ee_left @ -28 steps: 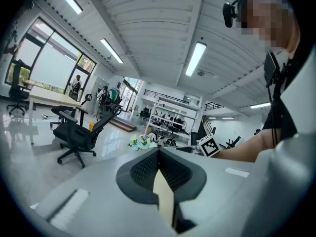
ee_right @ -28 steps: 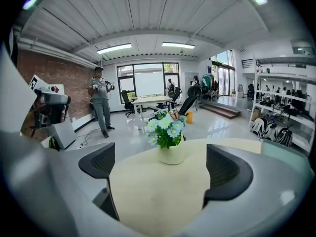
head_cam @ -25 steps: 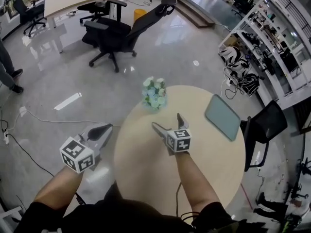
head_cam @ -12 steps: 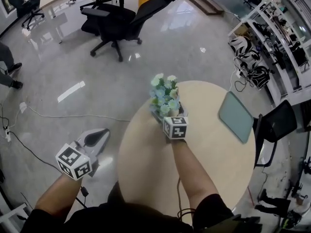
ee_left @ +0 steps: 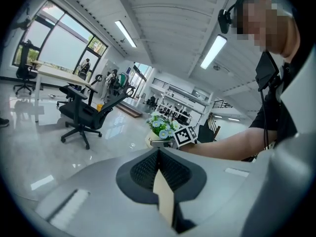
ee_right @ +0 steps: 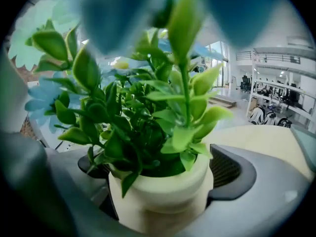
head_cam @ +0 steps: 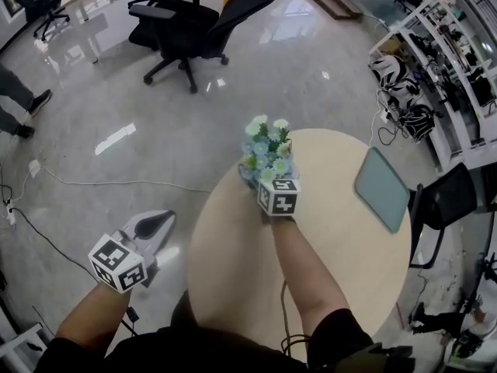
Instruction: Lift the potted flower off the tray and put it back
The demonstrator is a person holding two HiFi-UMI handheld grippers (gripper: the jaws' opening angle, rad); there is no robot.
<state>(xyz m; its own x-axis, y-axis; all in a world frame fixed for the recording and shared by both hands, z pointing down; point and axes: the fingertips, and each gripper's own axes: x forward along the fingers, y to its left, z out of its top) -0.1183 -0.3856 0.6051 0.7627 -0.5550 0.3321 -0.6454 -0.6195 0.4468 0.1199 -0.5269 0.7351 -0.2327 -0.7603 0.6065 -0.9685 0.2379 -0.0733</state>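
Right gripper (head_cam: 271, 182) is clamped on the potted flower (head_cam: 266, 149), with one jaw on each side of the cream pot (ee_right: 165, 194). Leaves fill most of the right gripper view. The plant sits at the far-left edge of the round table (head_cam: 342, 270); I can't tell whether the pot base touches the tabletop. The teal tray (head_cam: 382, 189) lies empty at the table's right edge, well apart from the plant. Left gripper (head_cam: 154, 225) has its jaws together with nothing between them, held off the table's left edge over the floor. A black office chair (head_cam: 190, 33) stands beyond.
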